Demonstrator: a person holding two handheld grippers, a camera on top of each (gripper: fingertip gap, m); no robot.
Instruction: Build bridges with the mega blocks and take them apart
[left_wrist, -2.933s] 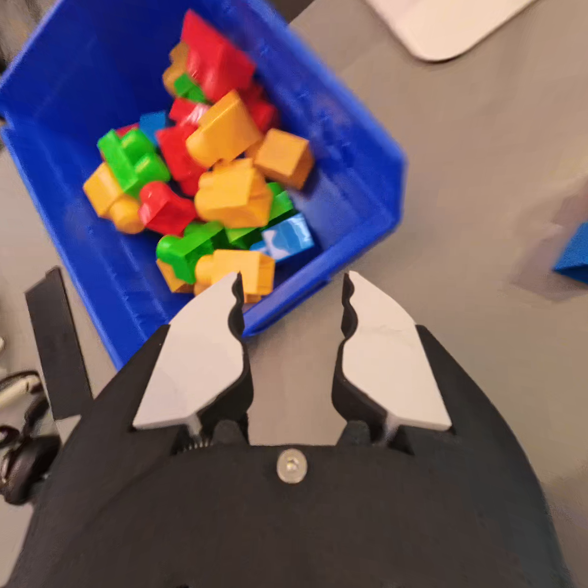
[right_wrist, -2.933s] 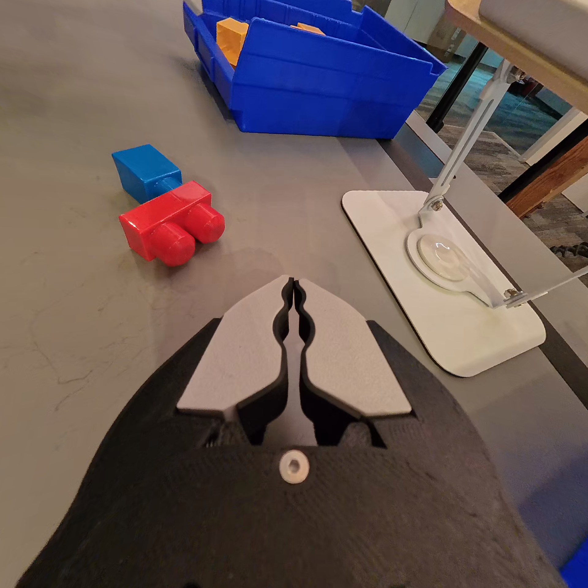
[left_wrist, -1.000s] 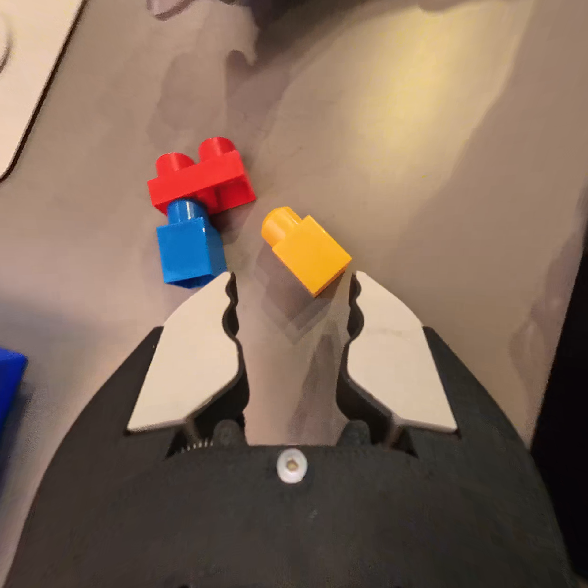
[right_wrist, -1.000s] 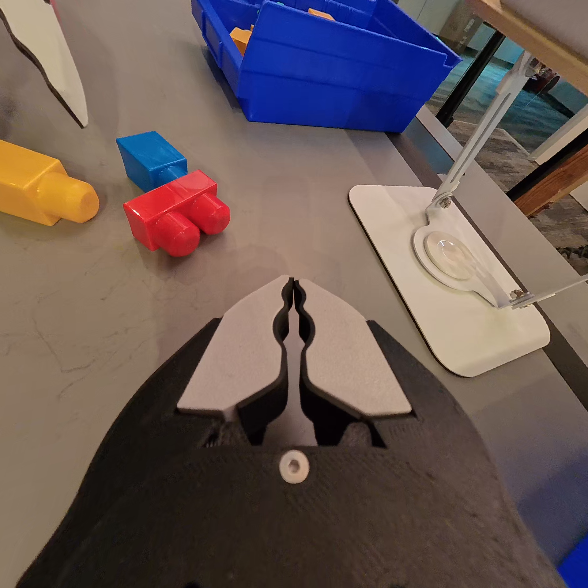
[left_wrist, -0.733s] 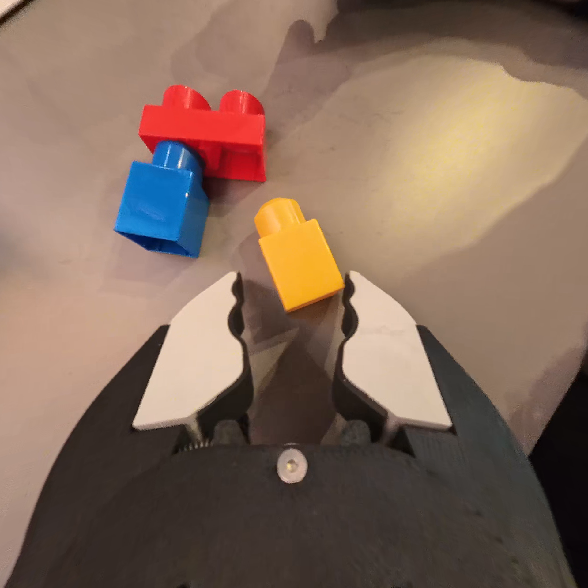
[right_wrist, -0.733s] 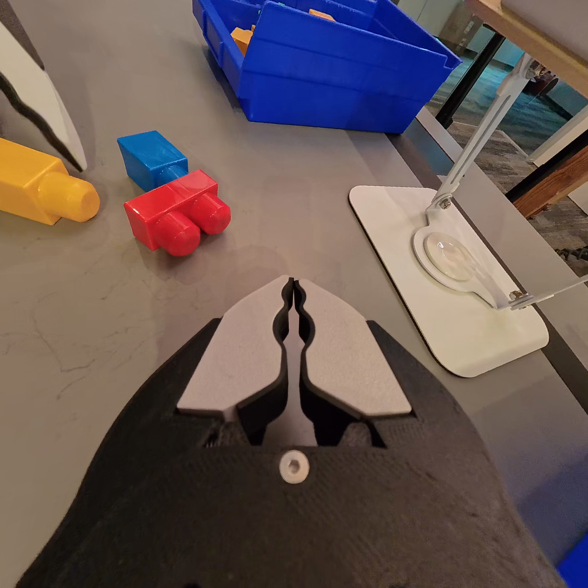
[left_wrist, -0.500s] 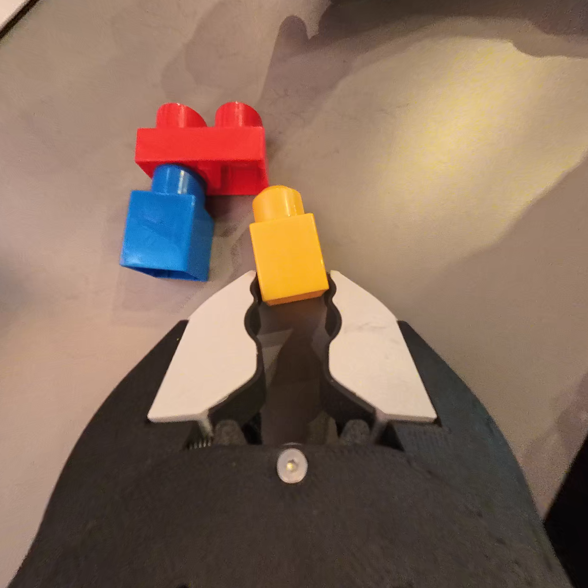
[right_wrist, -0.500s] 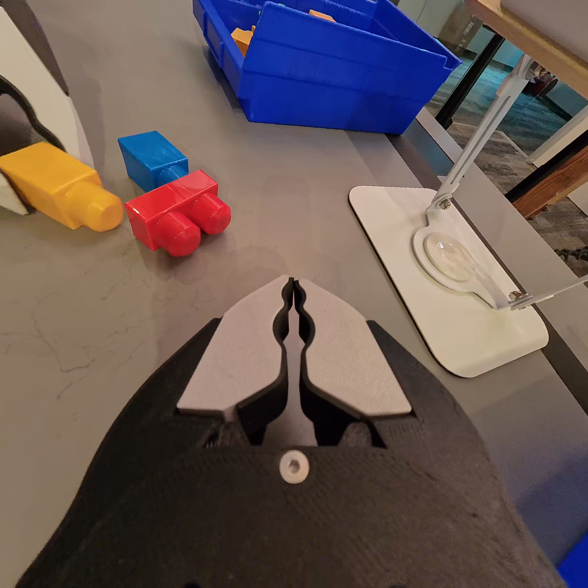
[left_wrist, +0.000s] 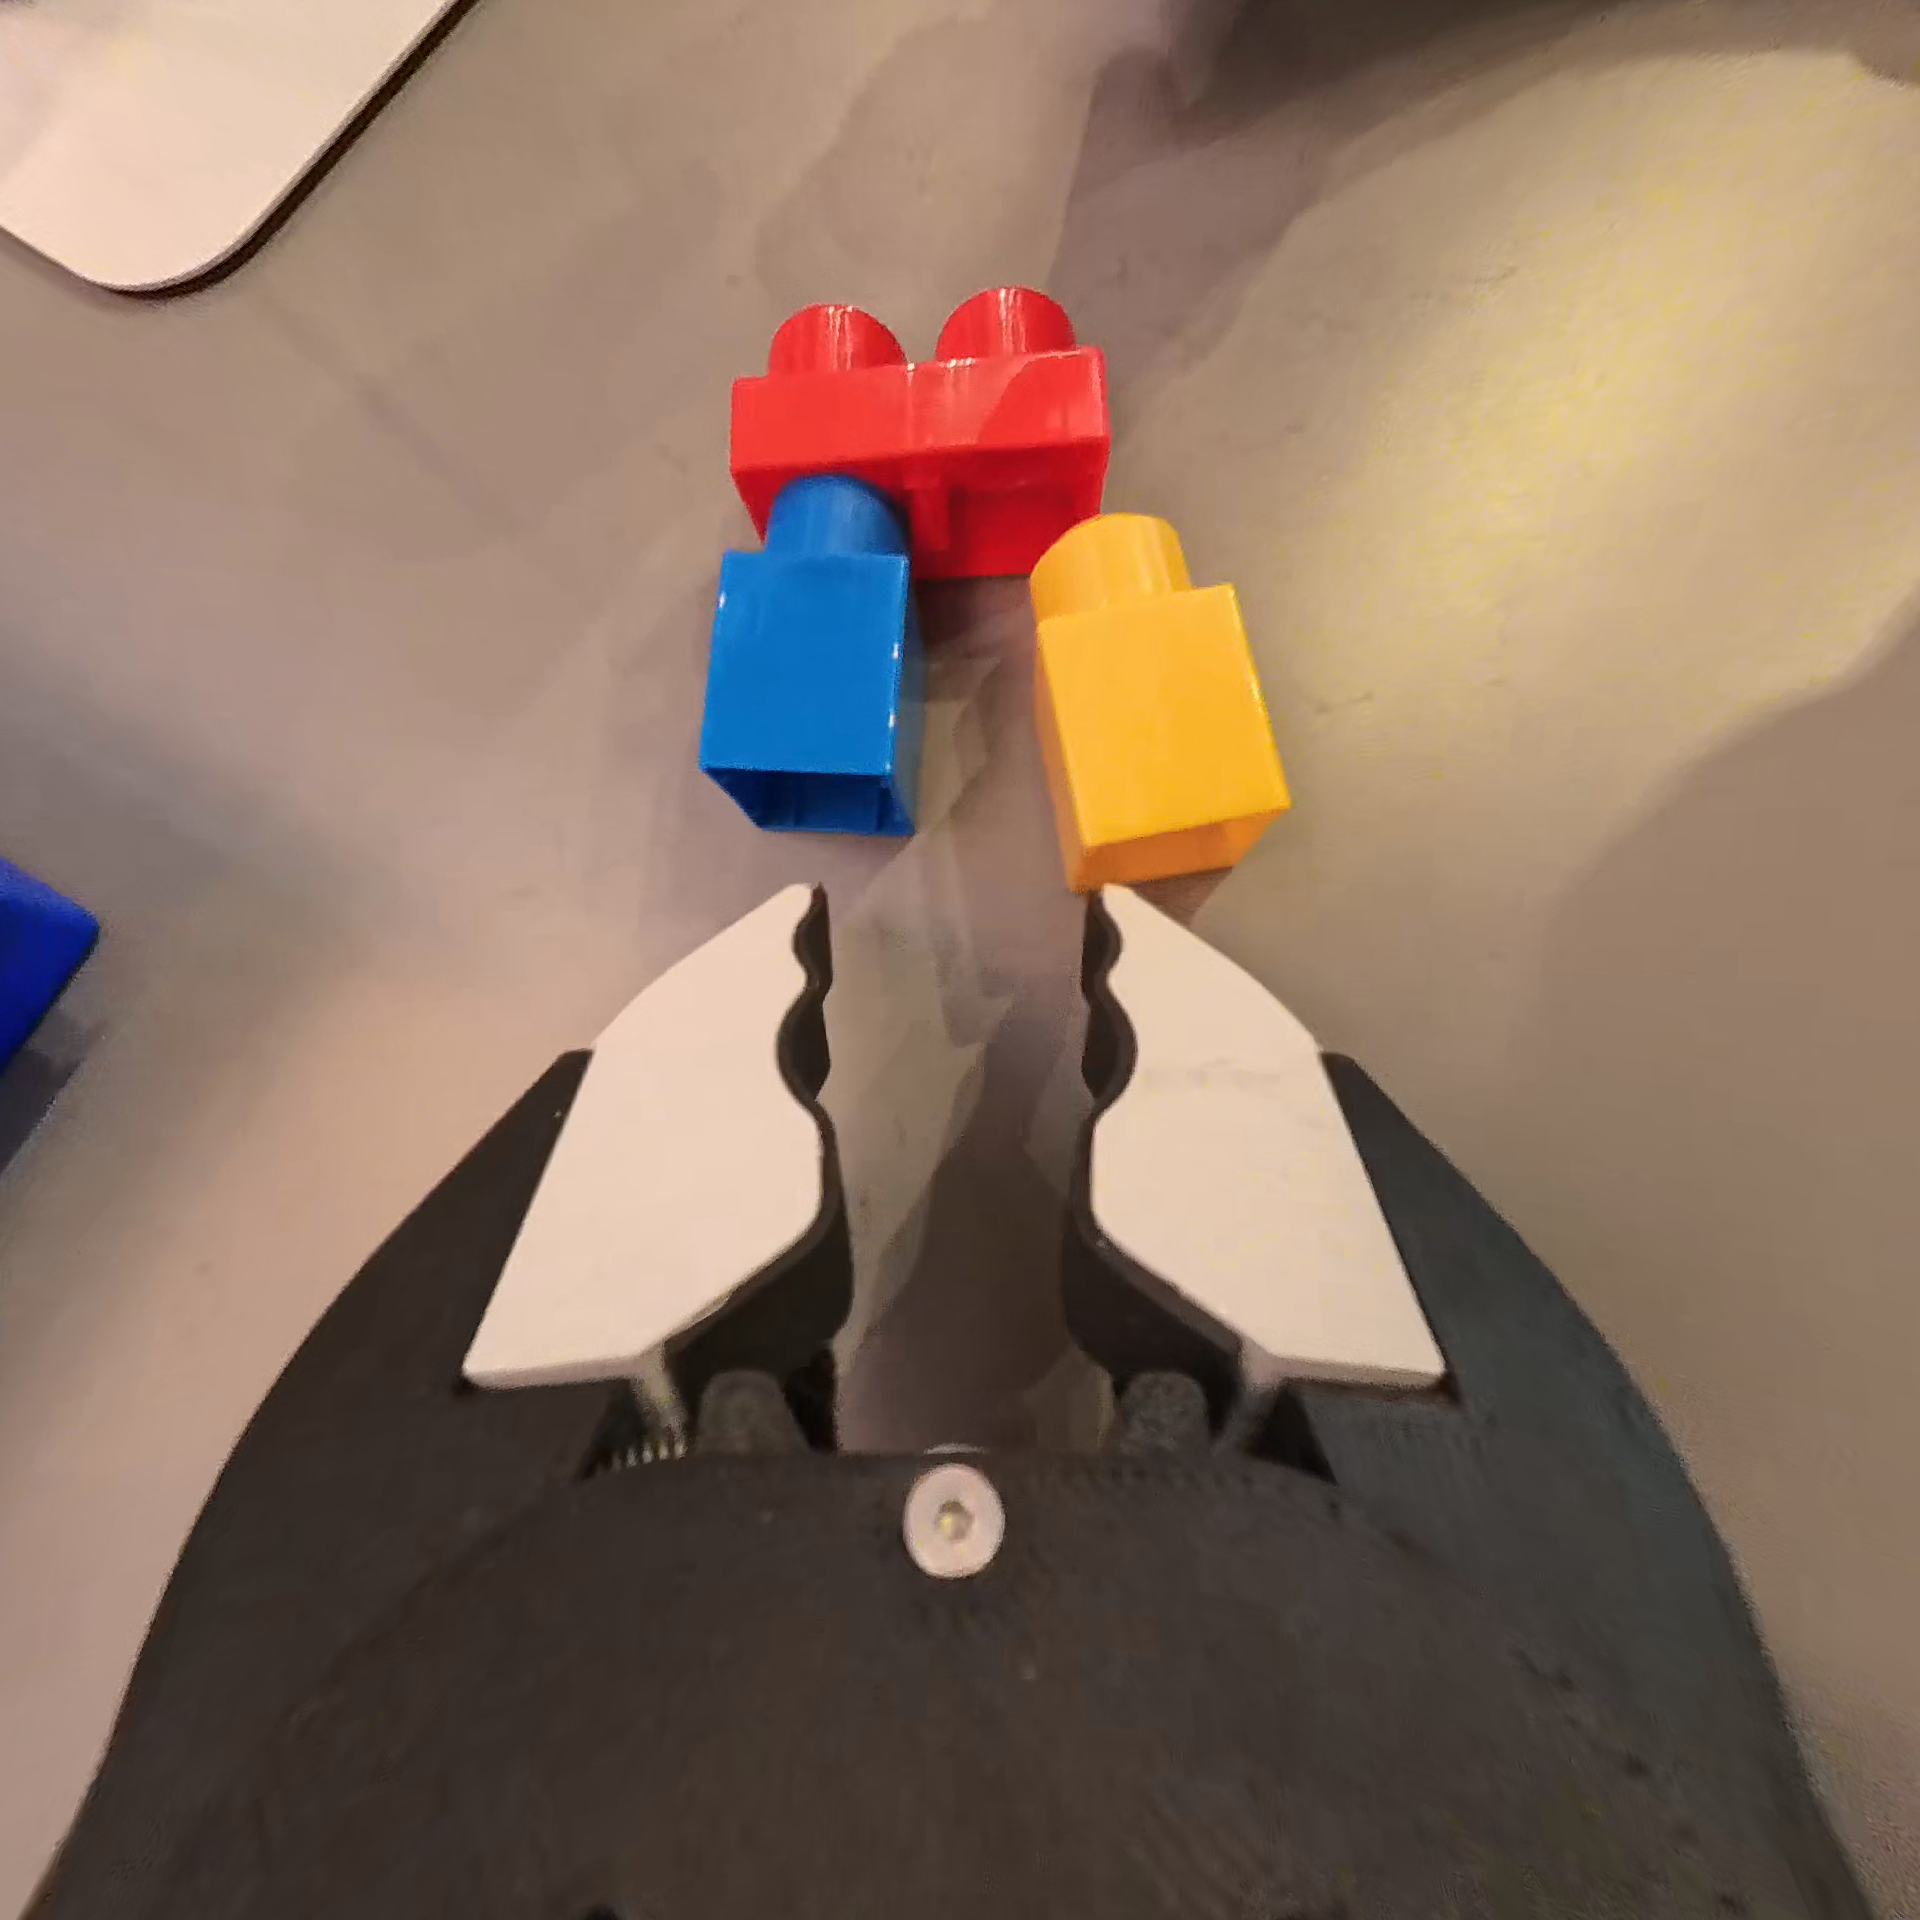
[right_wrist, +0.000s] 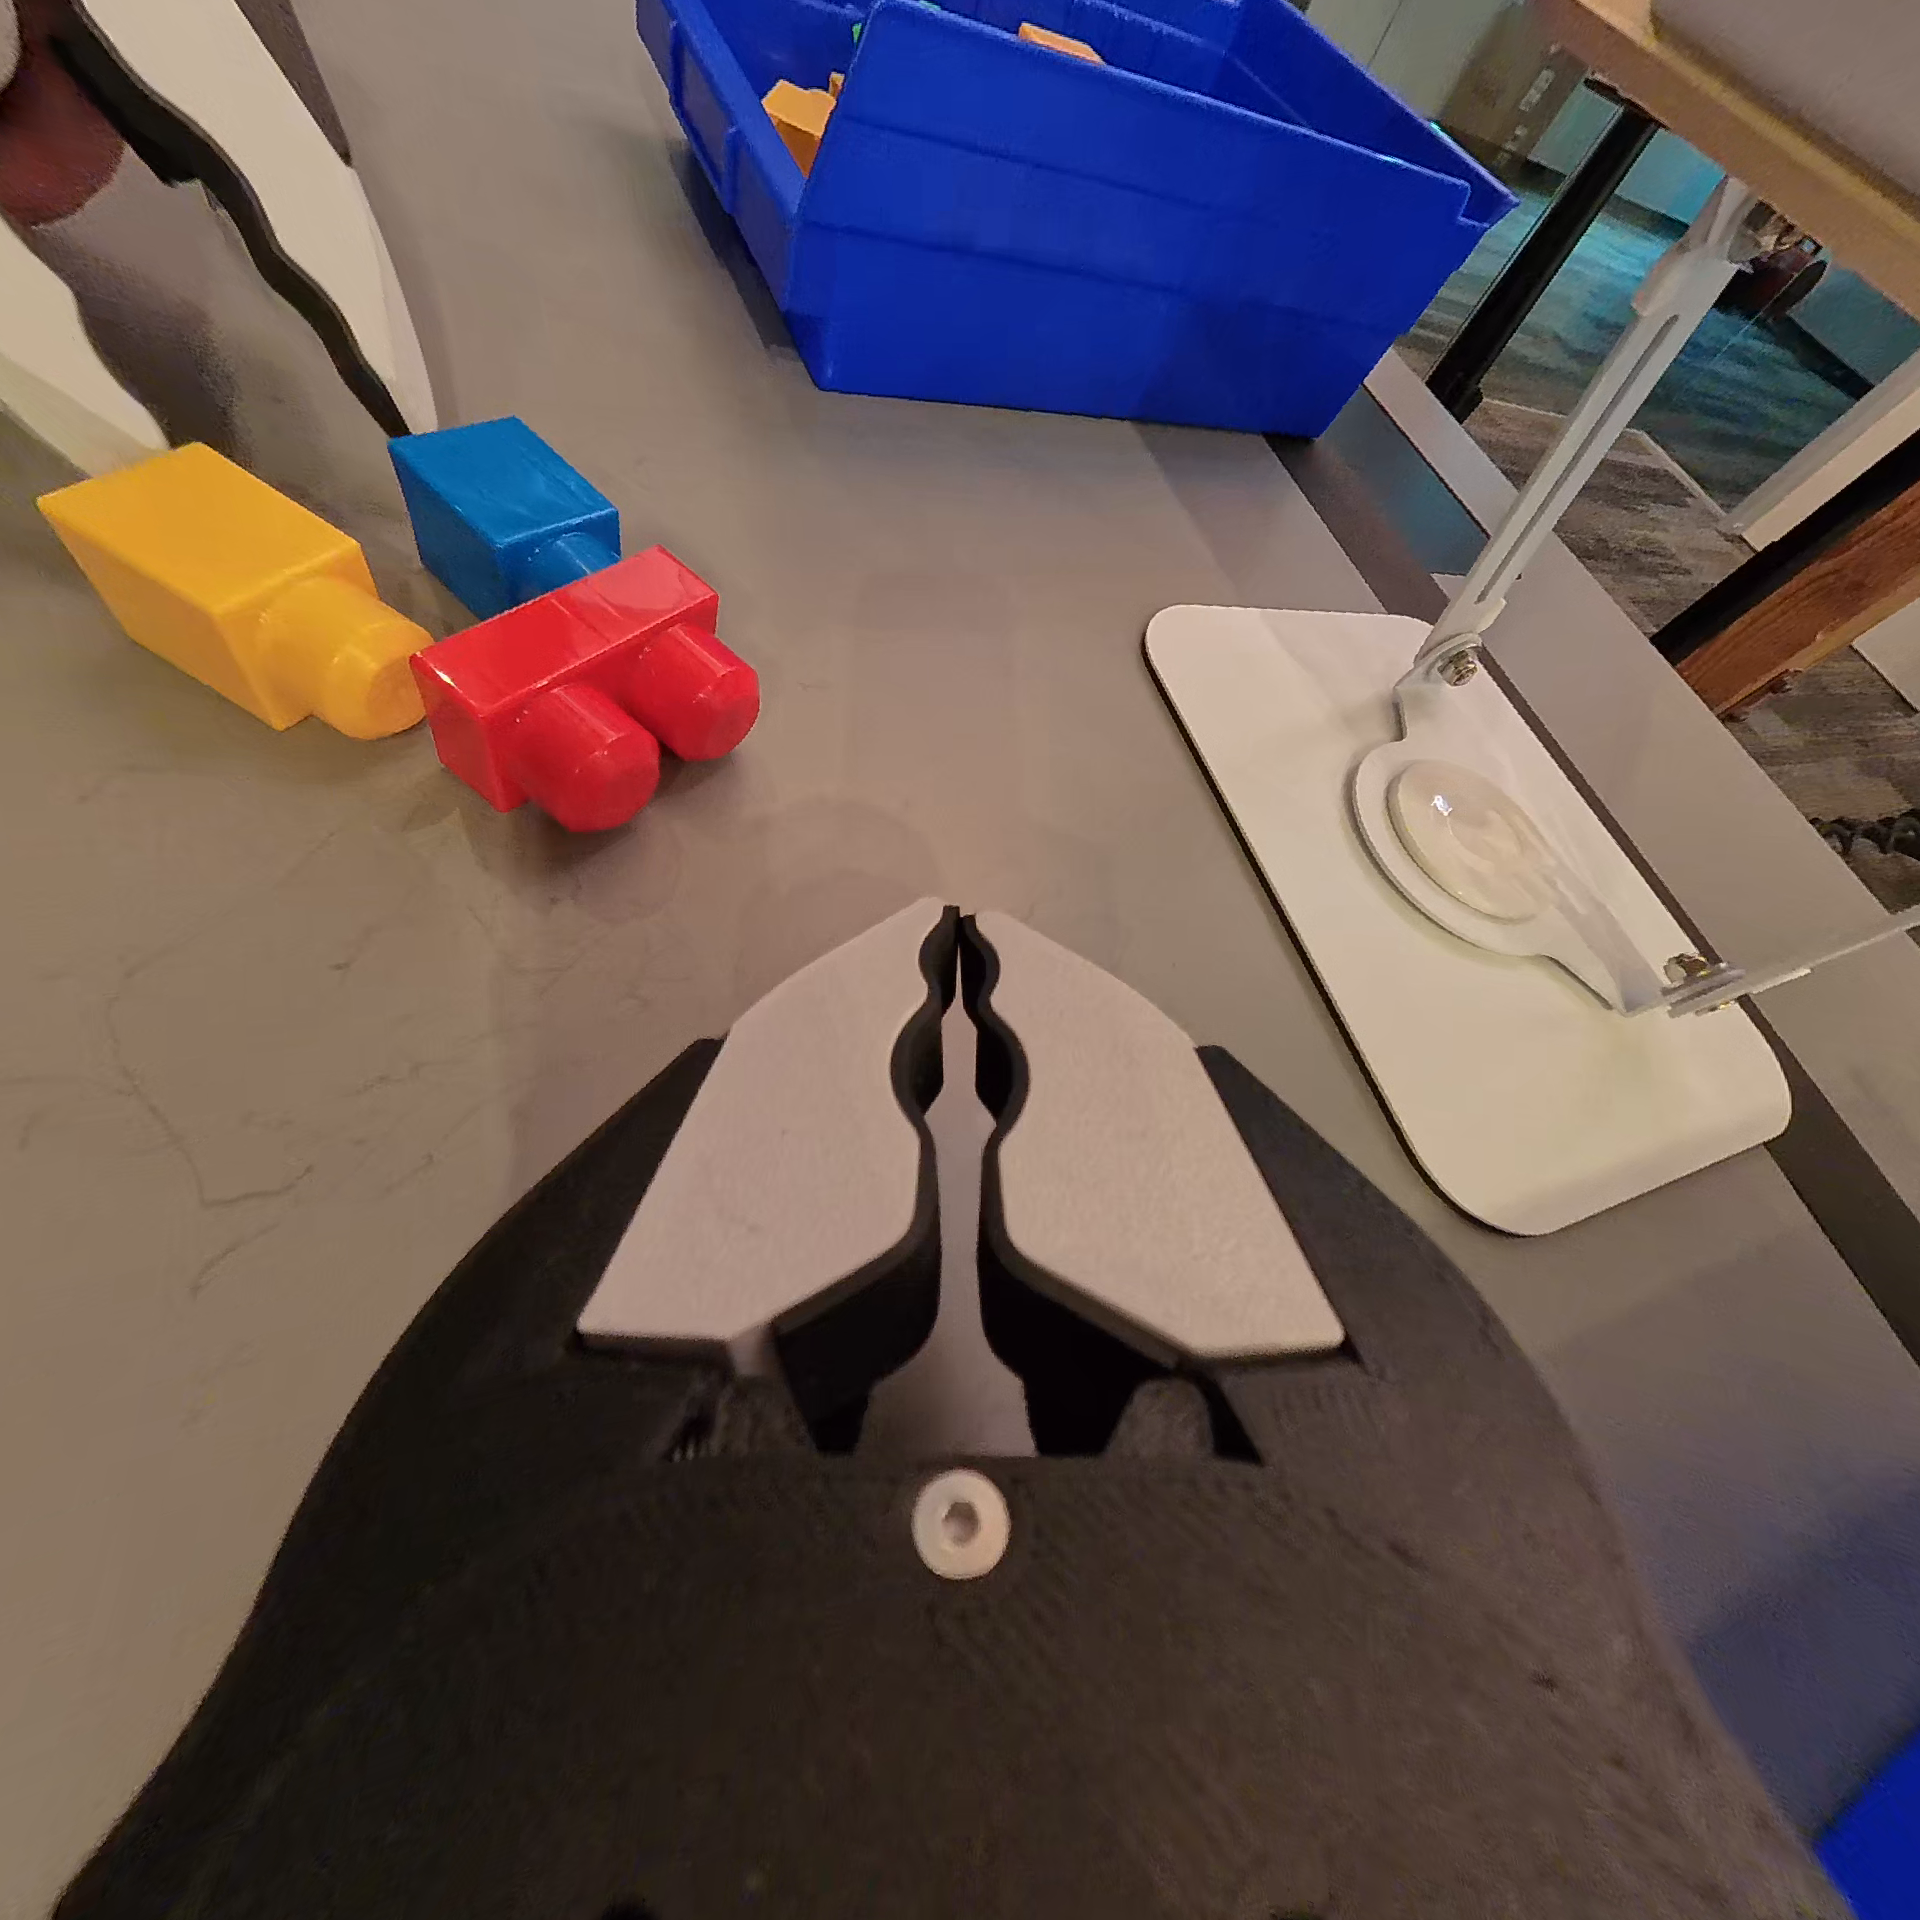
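Observation:
A red two-stud block (left_wrist: 914, 436) lies on its side on the grey table, with a blue one-stud block (left_wrist: 810, 686) plugged into its underside. A yellow one-stud block (left_wrist: 1153, 707) lies beside the blue one, its stud by the red block's open underside. My left gripper (left_wrist: 956, 904) is open and holds nothing; the yellow block lies just ahead of its right fingertip. The right wrist view shows the same yellow (right_wrist: 208, 561), blue (right_wrist: 499, 499) and red (right_wrist: 561, 665) blocks. My right gripper (right_wrist: 958, 920) is shut on nothing, low over the table to their right.
A blue bin (right_wrist: 1091, 260) with several blocks stands beyond the three blocks. A white stand base (right_wrist: 1455, 935) with a slanted arm sits near the table's right edge; it also shows in the left wrist view (left_wrist: 156, 125). A finger of my left gripper (right_wrist: 343, 239) shows at upper left. About 20 centimetres separates my left fingertips from my right. Measured from the fingertips, the yellow one-stud block (left_wrist: 1153, 707) is 4 centimetres or so from the left gripper and 15 centimetres from the right. It is also in sight in the right wrist view (right_wrist: 216, 517).
My left gripper closed on the yellow block, moved it beside the blue block against the red one, then opened and drew back. The right gripper stayed shut and still.

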